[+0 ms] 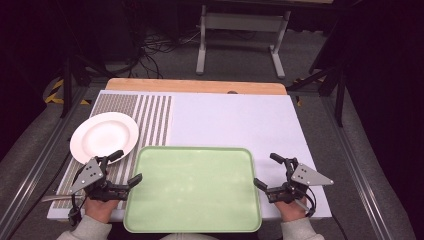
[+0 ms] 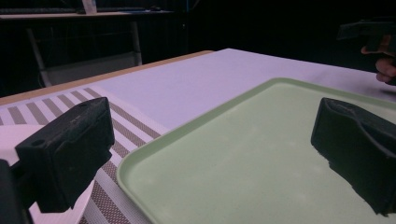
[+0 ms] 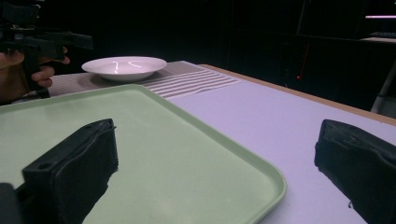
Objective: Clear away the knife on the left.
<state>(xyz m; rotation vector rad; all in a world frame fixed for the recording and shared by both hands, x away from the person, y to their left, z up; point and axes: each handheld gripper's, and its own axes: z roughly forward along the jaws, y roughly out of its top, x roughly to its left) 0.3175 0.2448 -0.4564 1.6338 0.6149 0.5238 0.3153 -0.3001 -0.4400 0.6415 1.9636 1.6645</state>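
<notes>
A pale green tray (image 1: 150, 220) lies empty at the table's near edge, between my two hands. A white plate (image 1: 104, 136) rests on the striped mat at the left. My left gripper (image 1: 125, 167) stands open by the tray's left rim, one jaw over the tray (image 2: 154, 163) and one over the plate's (image 2: 9, 140) near edge. My right gripper (image 1: 266, 170) is open at the tray's right rim, nothing between its jaws. In the right gripper view one jaw hangs over the tray (image 3: 261, 172) and the plate (image 3: 123, 67) shows far off.
A striped mat (image 1: 155, 120) covers the left part of the white tabletop (image 1: 235, 120). Beyond the table's wooden far edge (image 1: 195, 86) stand a grey desk frame (image 1: 240, 30) and floor cables (image 1: 155, 45). Metal rails run along both sides.
</notes>
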